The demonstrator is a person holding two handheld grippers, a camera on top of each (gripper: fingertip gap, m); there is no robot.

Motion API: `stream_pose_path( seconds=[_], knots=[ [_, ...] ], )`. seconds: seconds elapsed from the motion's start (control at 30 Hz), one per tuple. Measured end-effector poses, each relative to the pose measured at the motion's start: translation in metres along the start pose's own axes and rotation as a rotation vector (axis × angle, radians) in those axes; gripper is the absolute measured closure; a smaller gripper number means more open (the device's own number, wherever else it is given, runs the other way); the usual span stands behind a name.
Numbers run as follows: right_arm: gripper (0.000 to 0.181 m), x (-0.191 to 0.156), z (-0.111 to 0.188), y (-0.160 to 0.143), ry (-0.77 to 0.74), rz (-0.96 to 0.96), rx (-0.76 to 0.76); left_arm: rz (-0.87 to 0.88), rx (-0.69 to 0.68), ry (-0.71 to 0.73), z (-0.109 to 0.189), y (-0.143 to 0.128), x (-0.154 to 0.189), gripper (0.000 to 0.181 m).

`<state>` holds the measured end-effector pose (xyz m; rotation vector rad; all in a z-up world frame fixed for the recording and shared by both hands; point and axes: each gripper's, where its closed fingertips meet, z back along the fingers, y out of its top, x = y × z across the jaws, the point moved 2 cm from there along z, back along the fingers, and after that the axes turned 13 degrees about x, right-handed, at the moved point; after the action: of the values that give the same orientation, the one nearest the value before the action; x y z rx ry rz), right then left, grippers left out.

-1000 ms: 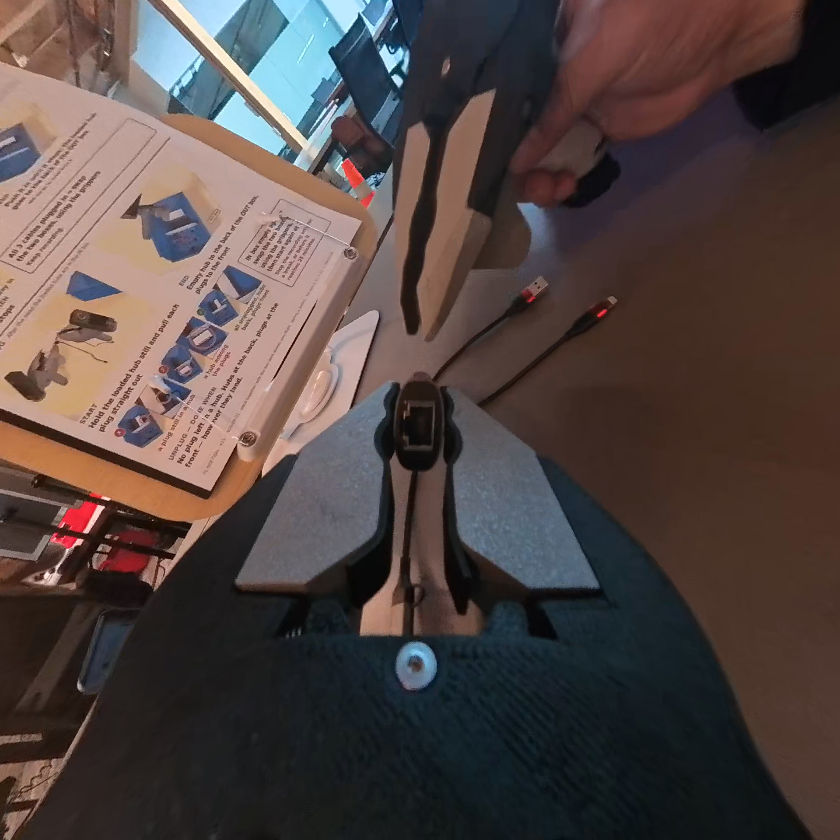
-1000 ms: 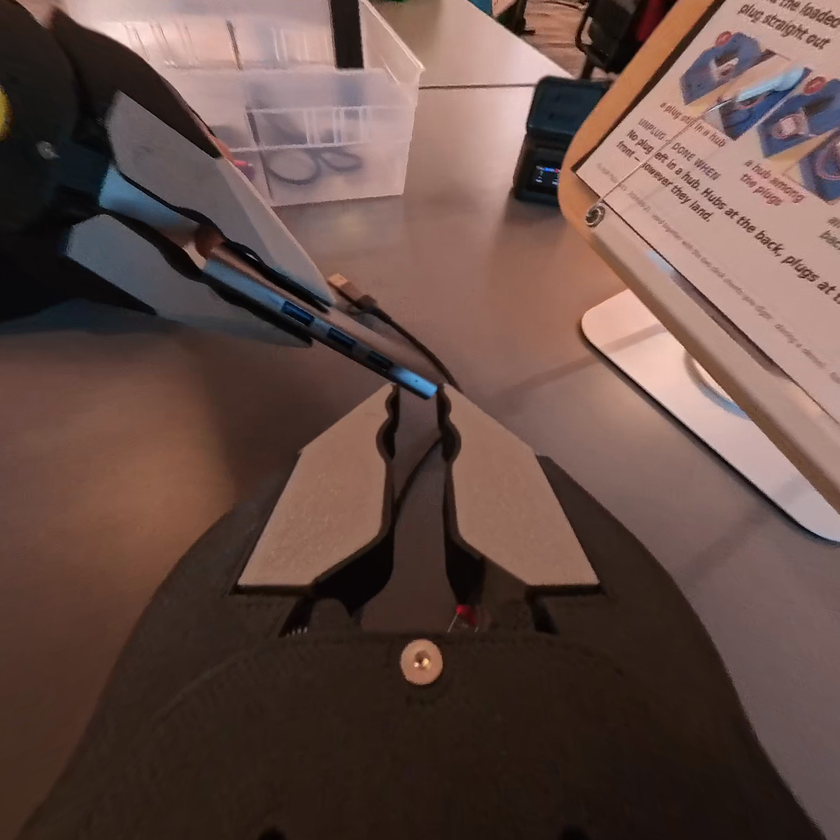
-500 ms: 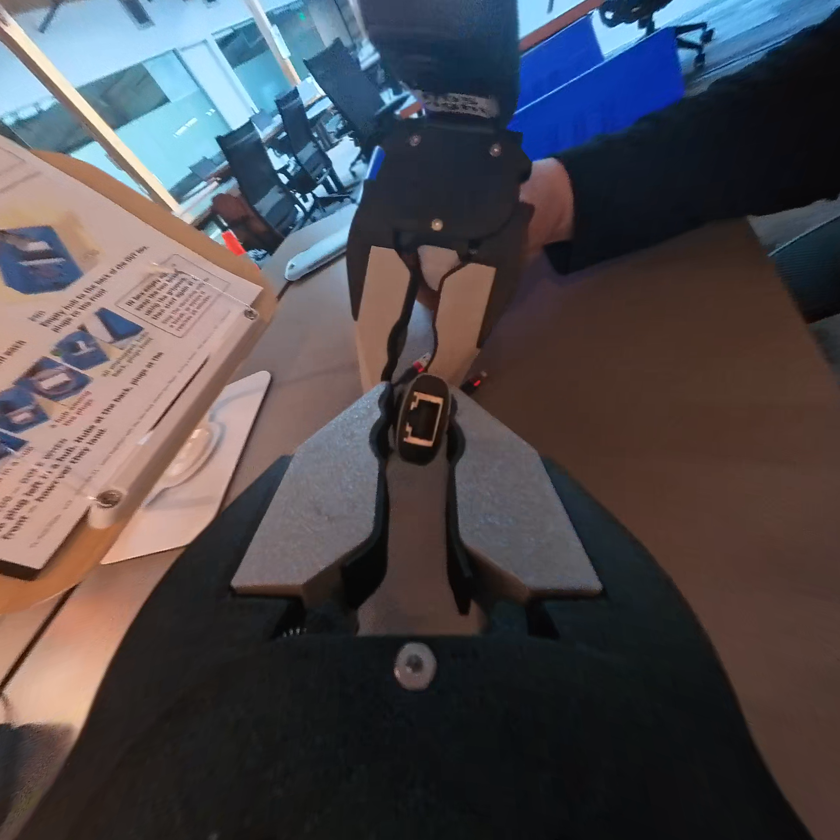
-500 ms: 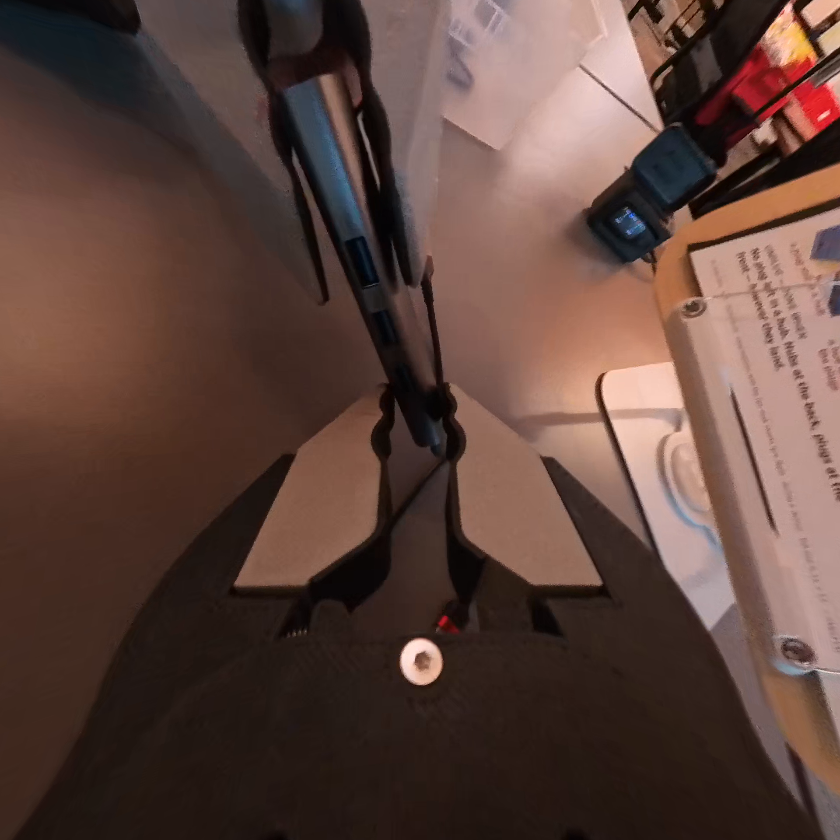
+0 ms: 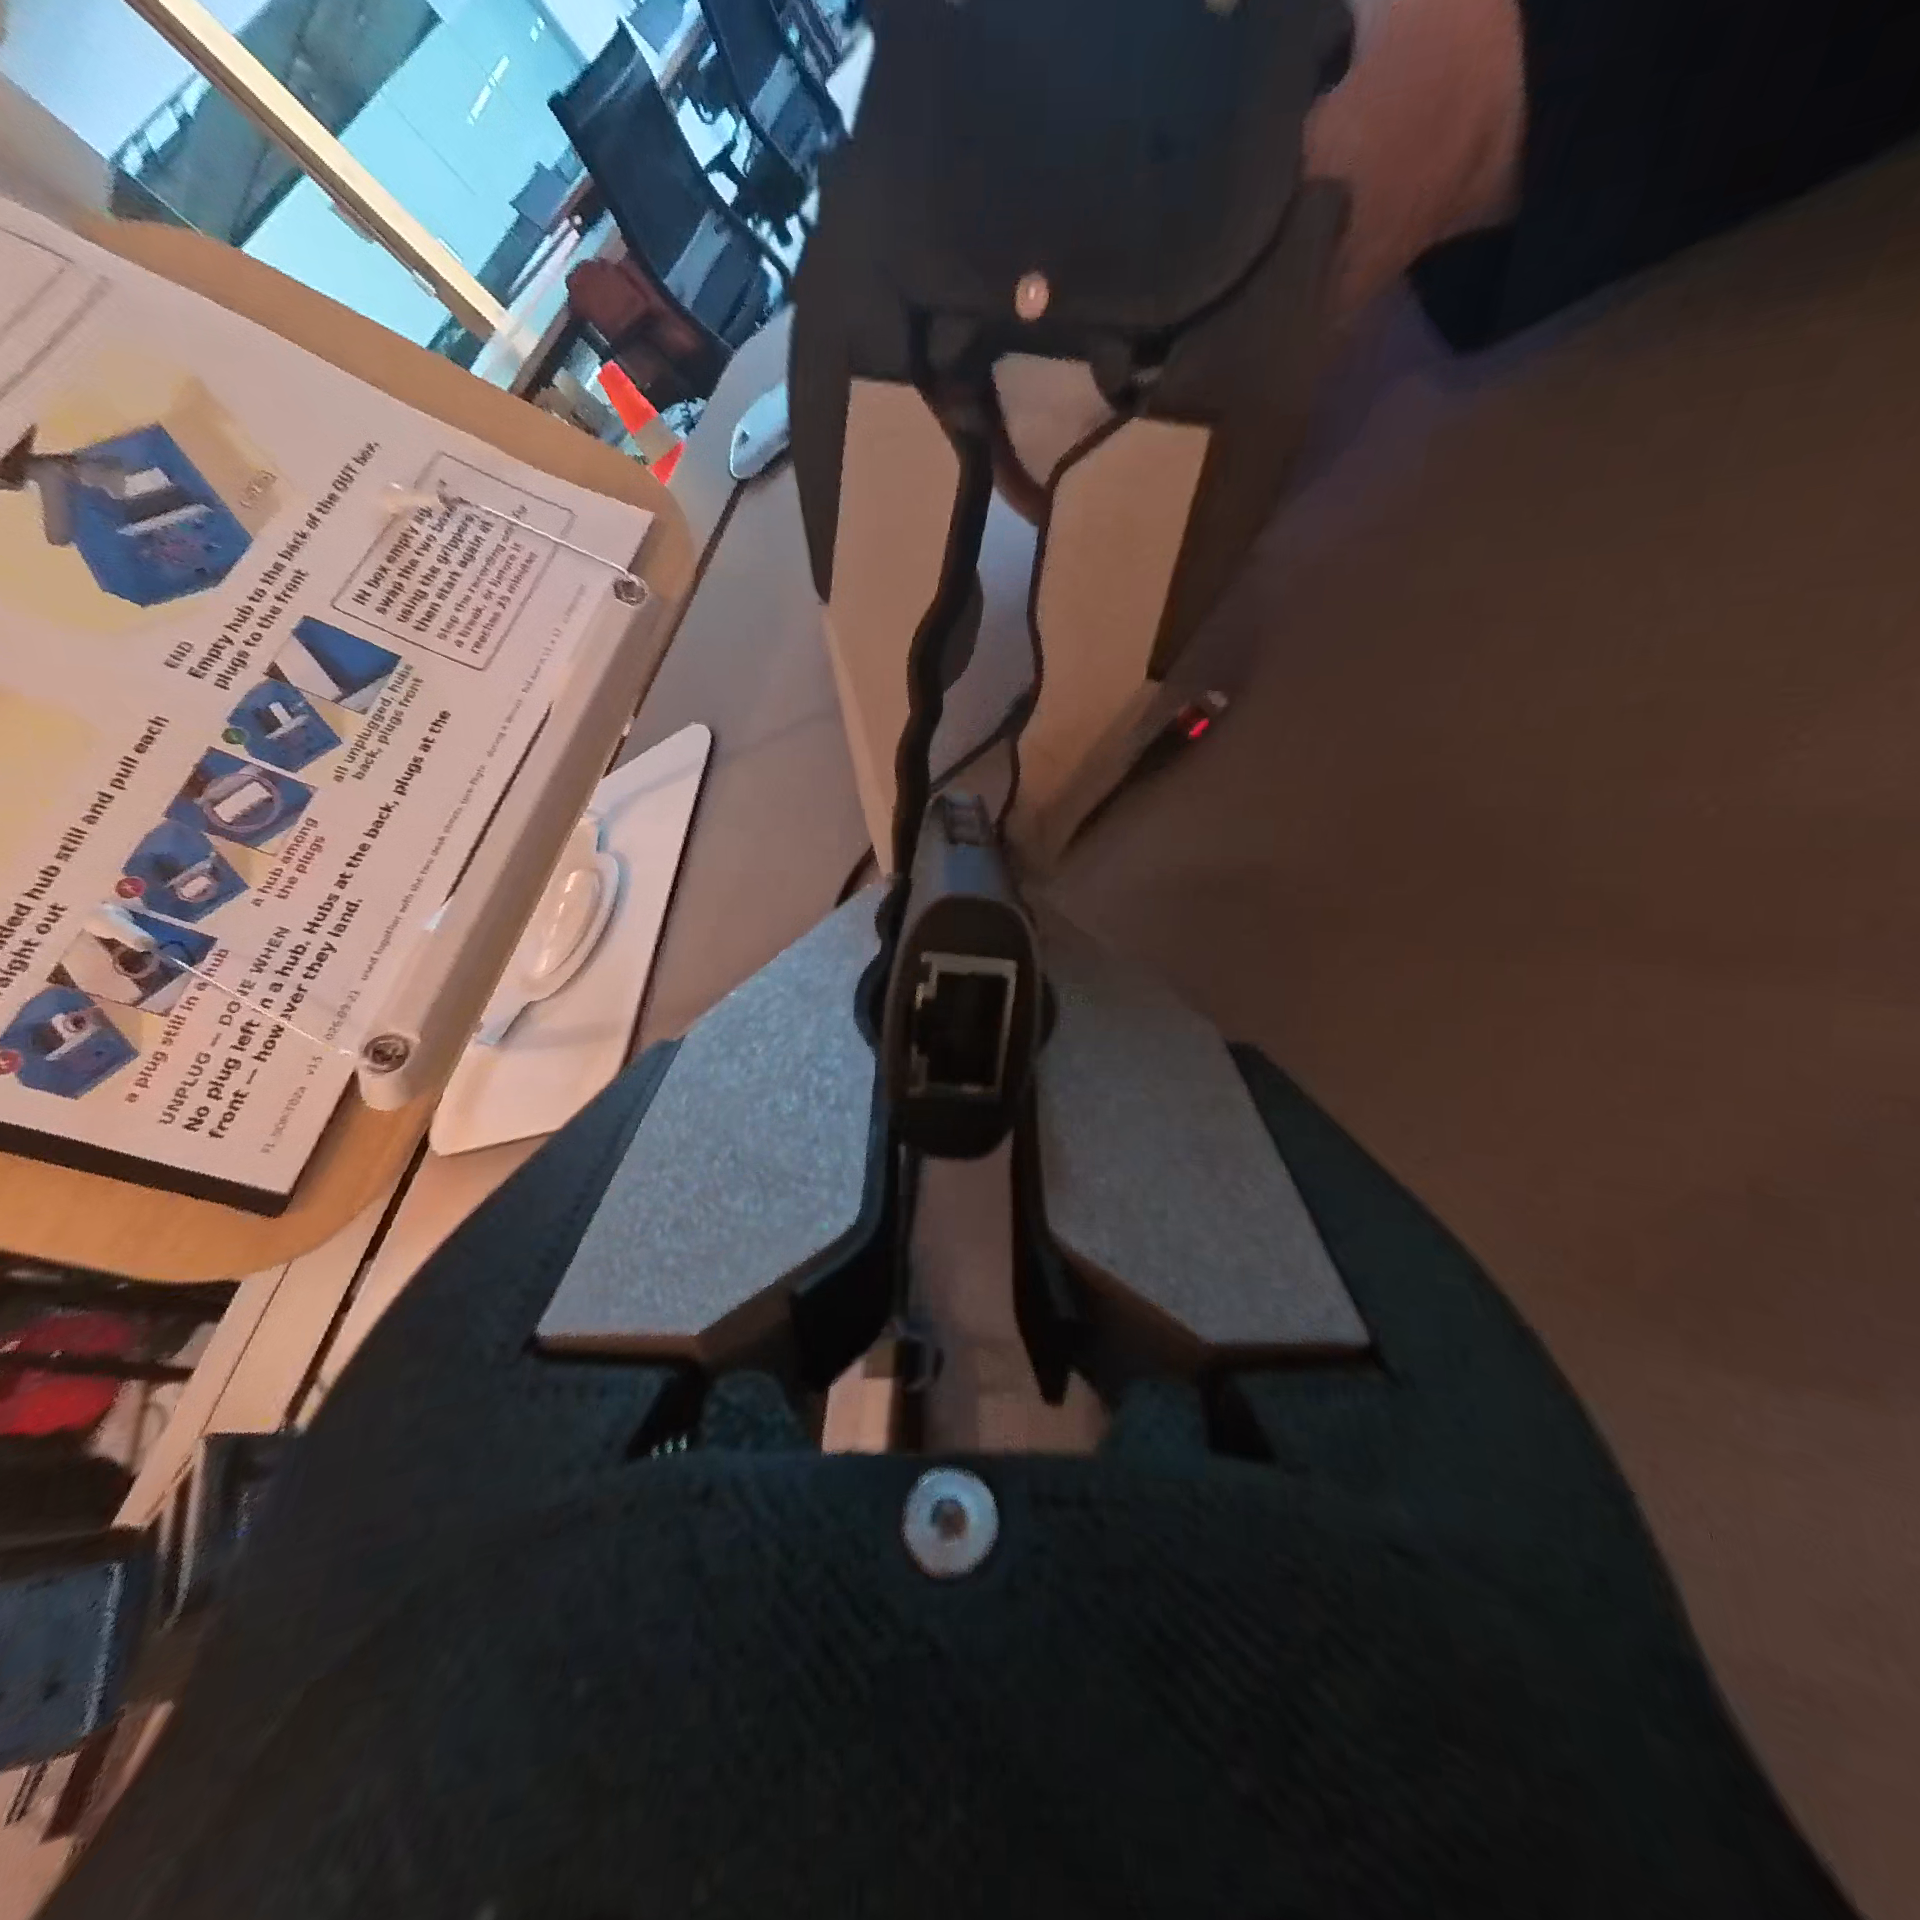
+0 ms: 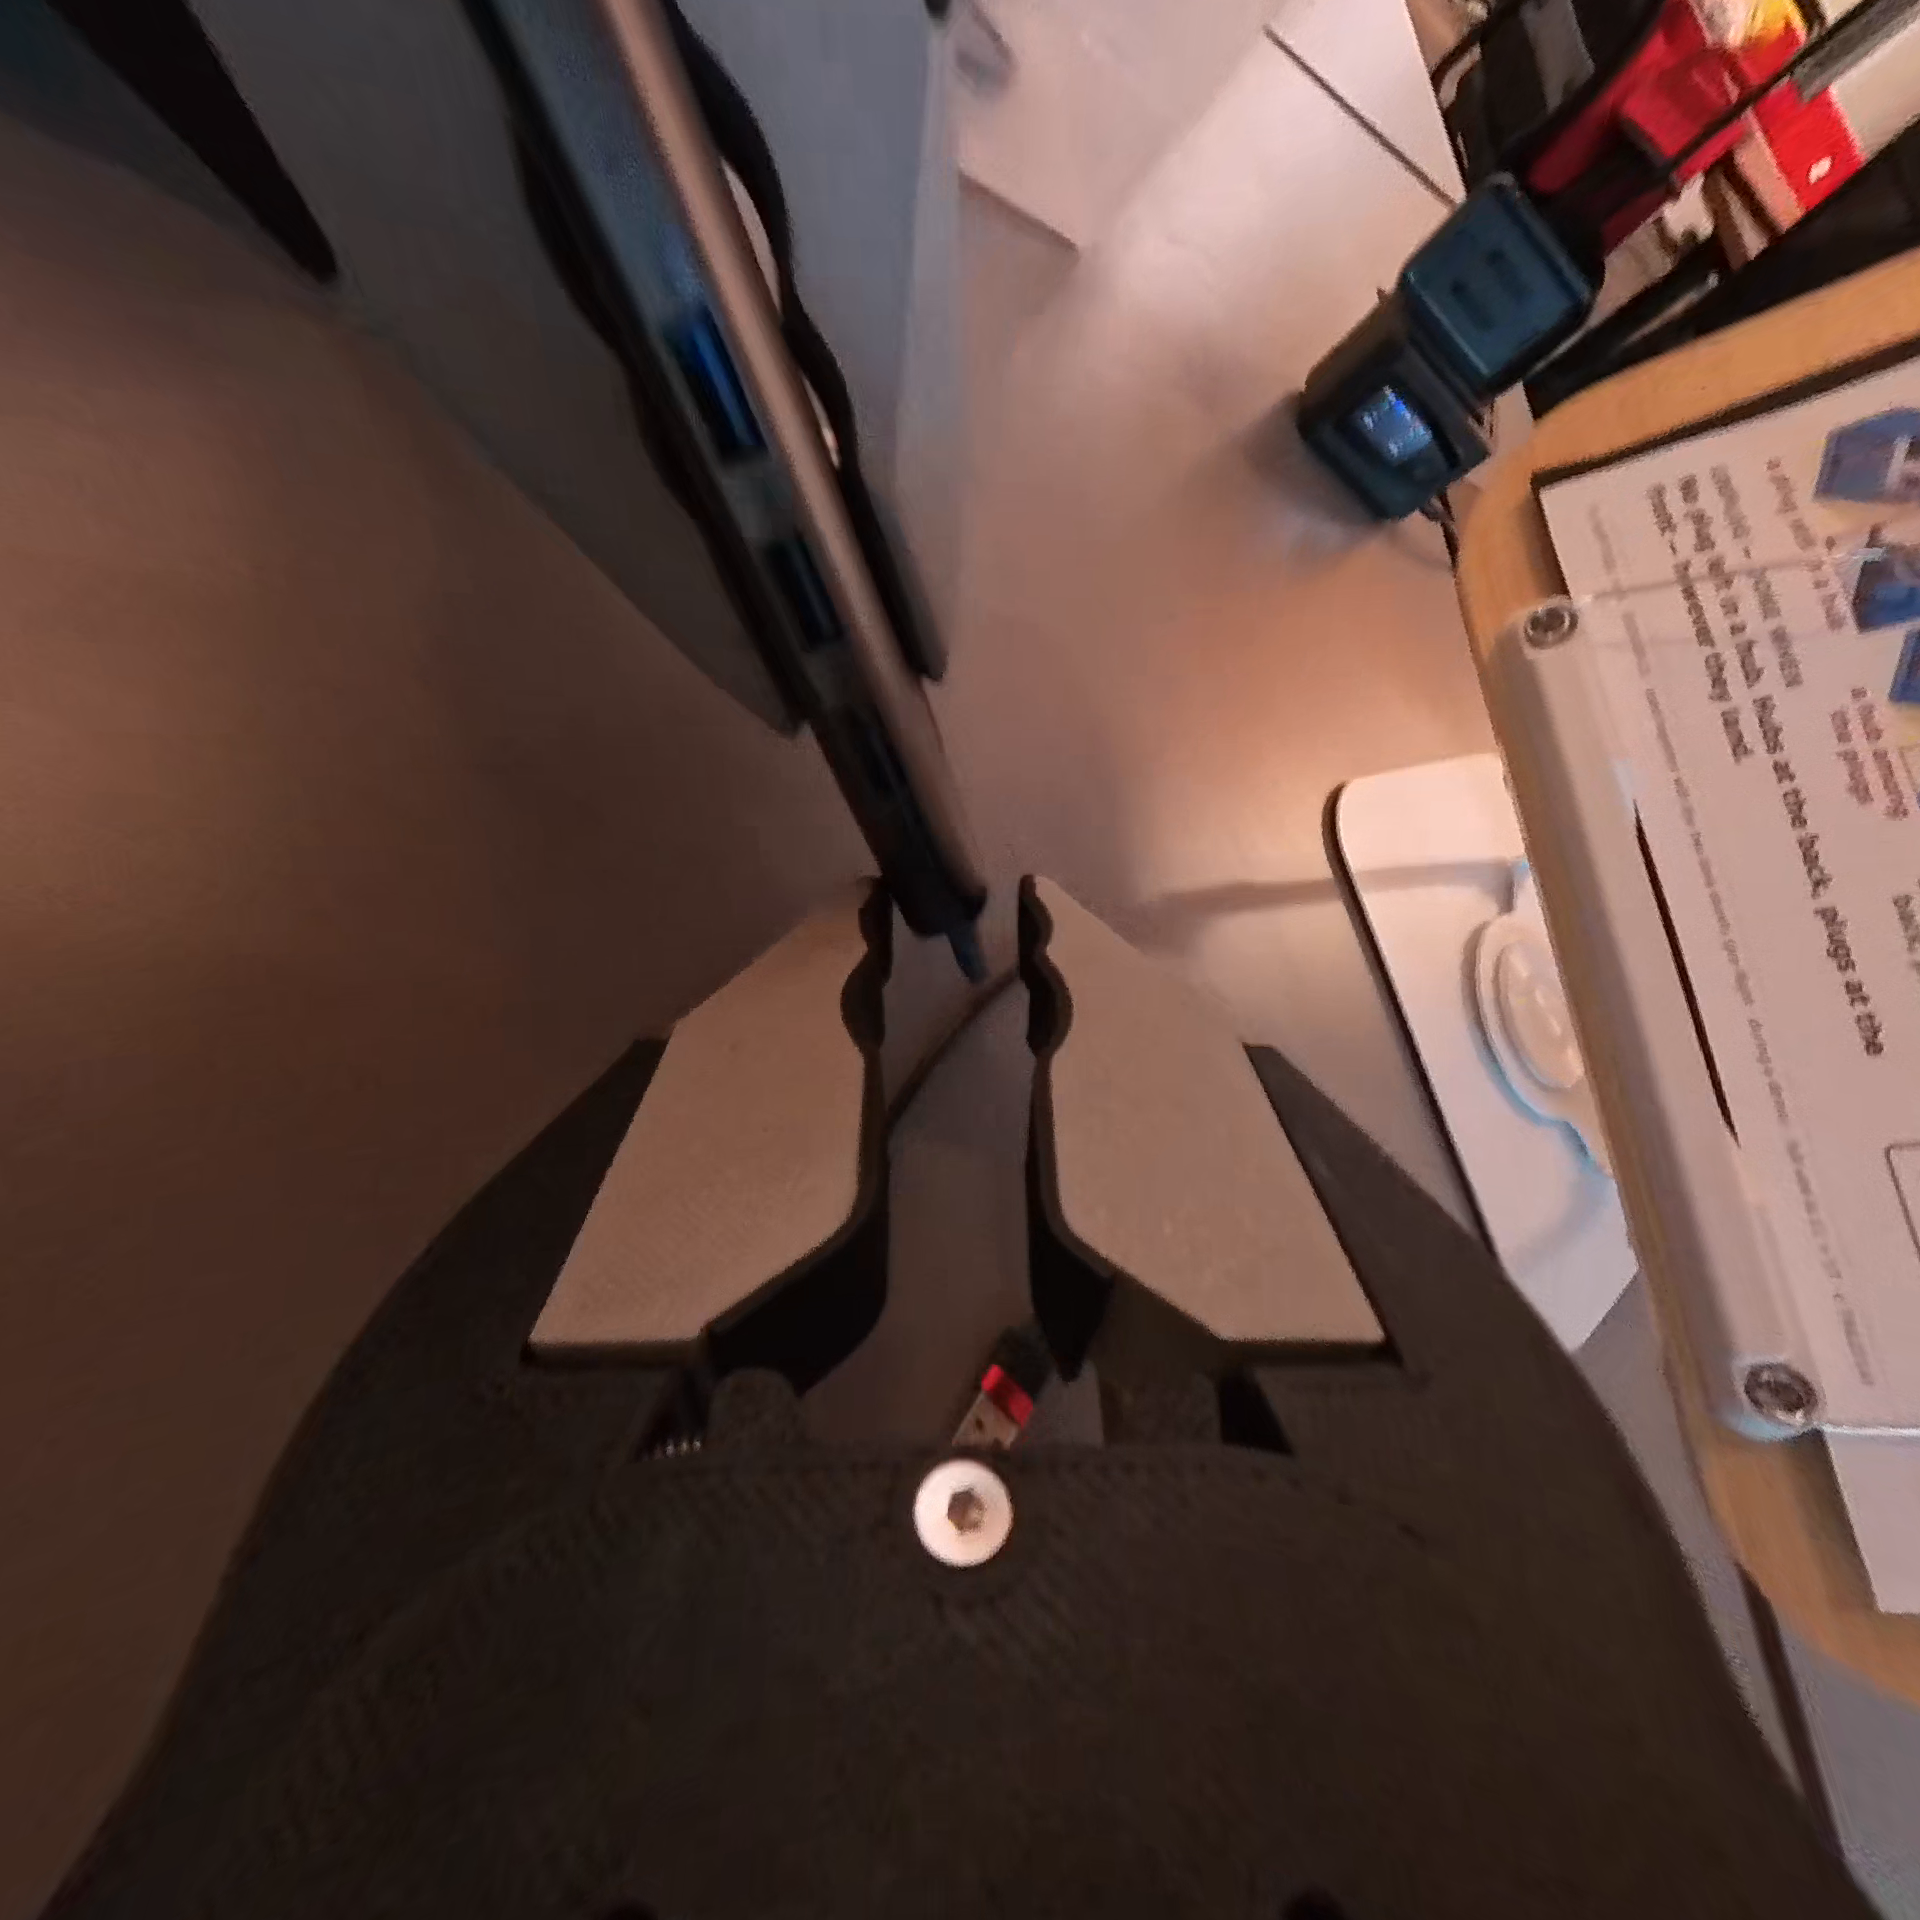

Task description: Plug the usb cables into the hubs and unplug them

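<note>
Left hand-held gripper (image 5: 961, 997) clamped on hub (image 5: 961, 1023), lengthwise toward parted right hand-held gripper (image 6: 951, 899)

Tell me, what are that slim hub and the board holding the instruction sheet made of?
The hub looks like brushed aluminium: smooth grey with a soft sheen along its side. Its dark end cap looks like matte plastic. The board looks like pale wood or plywood, tan with a darker edge; laminate is possible.

The 2 tools face each other closely, the hub (image 5: 961, 1023) filling the gap between them. The instruction board (image 5: 312, 727) on its white stand (image 5: 623, 883) crowds one flank; on the other side, bare table (image 5: 1558, 935) lies open.
</note>
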<state>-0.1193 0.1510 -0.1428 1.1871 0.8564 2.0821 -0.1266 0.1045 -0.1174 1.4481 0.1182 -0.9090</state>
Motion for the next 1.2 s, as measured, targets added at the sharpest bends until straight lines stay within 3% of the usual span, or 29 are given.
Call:
stream_pose_path(
  seconds=[0.1, 0.4, 0.53, 0.7, 0.83, 1.03, 1.2],
  knots=[
    [0.175, 0.001, -0.001, -0.003, 0.003, -0.048, 0.010, 0.042, 0.048, -0.008, 0.004, 0.007, -0.002, 0.166],
    [0.177, 0.005, -0.008, -0.011, -0.059, 0.004, -0.048, 0.002, -0.012, 0.020, 0.000, -0.004, -0.003, 0.165],
    [0.167, 0.019, 0.004, -0.014, -0.078, -0.117, -0.061, -0.053, -0.059, 0.100, 0.002, -0.007, -0.014, 0.166],
    [0.156, 0.063, 0.041, -0.040, -0.218, -0.448, -0.076, -0.147, -0.176, 0.231, 0.014, -0.029, -0.040, 0.166],
    [0.140, 0.056, 0.052, -0.071, -0.169, -0.654, -0.175, -0.227, -0.225, 0.237, 0.010, -0.036, -0.038, 0.166],
    [0.131, 0.030, 0.050, -0.090, -0.047, -0.730, -0.316, -0.256, -0.246, 0.233, 0.005, -0.041, -0.035, 0.166],
    [0.138, 0.036, 0.057, -0.087, -0.079, -0.704, -0.309, -0.288, -0.262, 0.277, 0.008, -0.040, -0.041, 0.166]
  ],
)
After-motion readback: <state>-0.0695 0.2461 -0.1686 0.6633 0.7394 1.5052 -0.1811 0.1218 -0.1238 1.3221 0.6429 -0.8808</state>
